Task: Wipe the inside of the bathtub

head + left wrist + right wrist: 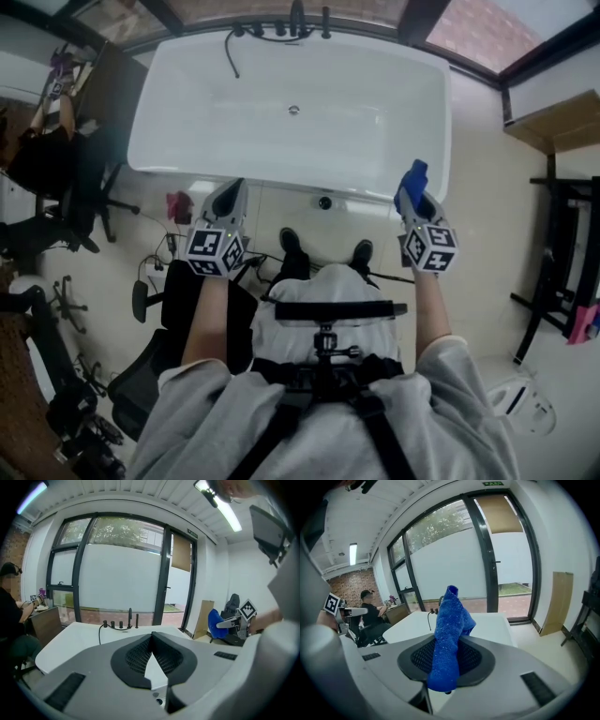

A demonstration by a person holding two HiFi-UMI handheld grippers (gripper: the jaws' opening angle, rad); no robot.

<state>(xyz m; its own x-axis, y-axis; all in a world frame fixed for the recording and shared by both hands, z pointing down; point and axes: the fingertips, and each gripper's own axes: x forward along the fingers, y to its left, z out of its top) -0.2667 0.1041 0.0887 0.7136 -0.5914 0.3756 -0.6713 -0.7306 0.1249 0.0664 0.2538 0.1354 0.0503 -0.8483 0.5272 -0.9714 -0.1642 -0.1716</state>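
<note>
"Since the tub (375, 122) is sitting right in front, why is the right gripper (412, 197) squeezing that blue cloth (449, 634)?"

"I think it is getting ready to wipe. It is hovering at the tub's near edge with the cloth sticking up. The left gripper (228, 195) is hanging at that edge too, jaws pressed together on nothing, likely just keeping clear."

"Is any writing showing?"

"Only square patterns are showing on the cubes (216, 251). I am not seeing any words."

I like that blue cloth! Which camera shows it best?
The right gripper view: the blue cloth fills the middle, pinched in the right gripper. The head view shows only a small blue end above that gripper; the left gripper view shows it small and far off.
</note>
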